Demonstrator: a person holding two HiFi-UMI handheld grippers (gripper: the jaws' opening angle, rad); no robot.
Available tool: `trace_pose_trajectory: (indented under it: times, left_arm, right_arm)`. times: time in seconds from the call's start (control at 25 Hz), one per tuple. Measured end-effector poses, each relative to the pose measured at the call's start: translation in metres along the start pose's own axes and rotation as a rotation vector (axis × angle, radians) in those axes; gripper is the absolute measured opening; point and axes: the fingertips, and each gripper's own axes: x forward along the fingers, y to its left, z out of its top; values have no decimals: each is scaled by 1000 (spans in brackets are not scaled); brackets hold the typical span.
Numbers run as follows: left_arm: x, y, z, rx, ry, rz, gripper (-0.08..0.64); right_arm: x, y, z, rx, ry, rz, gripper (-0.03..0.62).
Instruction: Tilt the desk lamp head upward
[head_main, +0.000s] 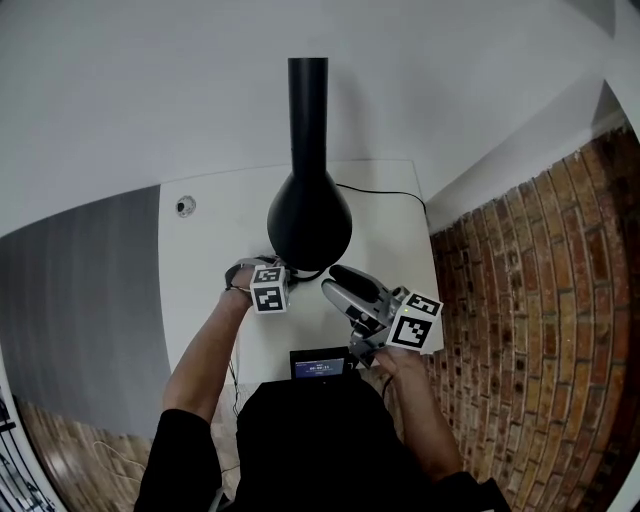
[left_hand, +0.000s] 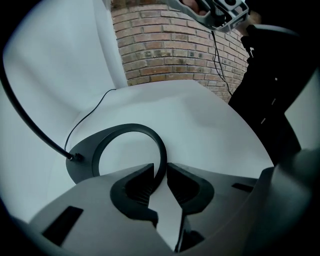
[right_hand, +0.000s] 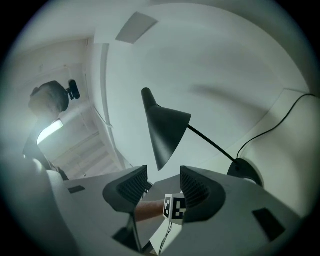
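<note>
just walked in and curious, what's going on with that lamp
A person is working on a black lamp on a white table with two handheld claws. The left claw is clamped on the rim of the lamp's ring base. The right claw is open and empty, facing the shade without touching it, so no tilting has begun.

Wore a black top (head_main: 320, 445) with short sleeves (head_main: 182, 452). Carried a left gripper (left_hand: 159, 181) and a right gripper (right_hand: 163, 185) moulded in pale grey, tipped with dark, ribbed pads (right_hand: 131, 187). Bore on each a white cube (head_main: 269, 290) printed with black square markers. Showed dark rectangular slots (right_hand: 265, 220) cut into the grey shells.
</note>
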Motion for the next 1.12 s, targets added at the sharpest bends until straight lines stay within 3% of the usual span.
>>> trace_pose_trajectory:
  times: [0.32,0.72,1.12]
  left_arm:
    - [0,2,2,-2,-98,9,92]
    - [1,1,3,-10,-79,-16,91]
    - [3,1,5,-13,-47,-23,89]
  right_arm:
    - [27,17,11,54,-40,108,204]
    - [30,19,15,113,-58,111,202]
    - [21,38,17,147,-88,172,201]
